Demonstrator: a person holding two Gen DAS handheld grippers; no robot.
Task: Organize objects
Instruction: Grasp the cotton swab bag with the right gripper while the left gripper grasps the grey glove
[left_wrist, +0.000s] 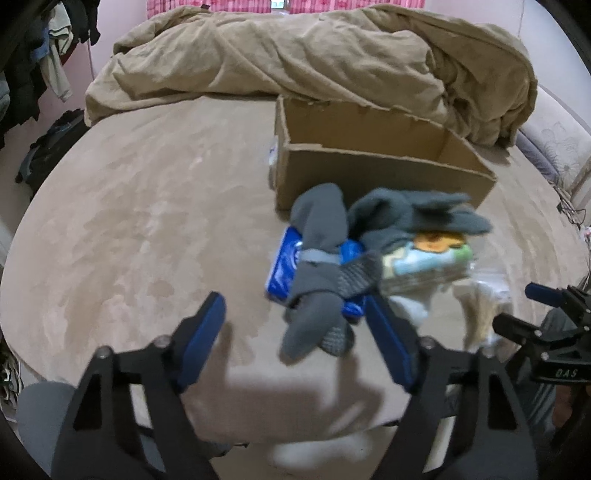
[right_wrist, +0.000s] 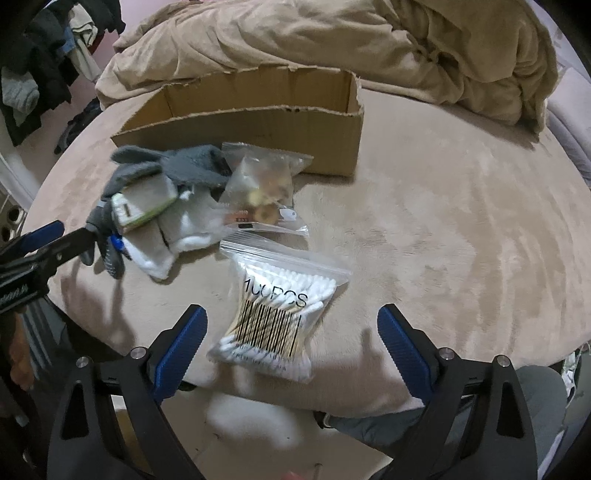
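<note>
An open cardboard box (left_wrist: 384, 173) (right_wrist: 258, 125) stands on a beige bed. In front of it lies a pile: grey gloves (left_wrist: 321, 258) (right_wrist: 173, 166) draped over a blue packet (left_wrist: 284, 266), a green-and-white packet (left_wrist: 424, 262) (right_wrist: 144, 203), a white sock (right_wrist: 173, 240), a clear bag of snacks (right_wrist: 262, 188) and a zip bag of cotton swabs (right_wrist: 277, 317). My left gripper (left_wrist: 295, 314) is open, its fingers either side of the near glove end. My right gripper (right_wrist: 291, 325) is open around the swab bag, without touching it.
A crumpled tan duvet (left_wrist: 295, 55) (right_wrist: 369, 44) lies behind the box. Clothes (left_wrist: 33, 66) hang at the far left. The bare bed surface (left_wrist: 129, 221) (right_wrist: 461, 221) stretches left of the pile and right of the box. The bed's front edge is close to both grippers.
</note>
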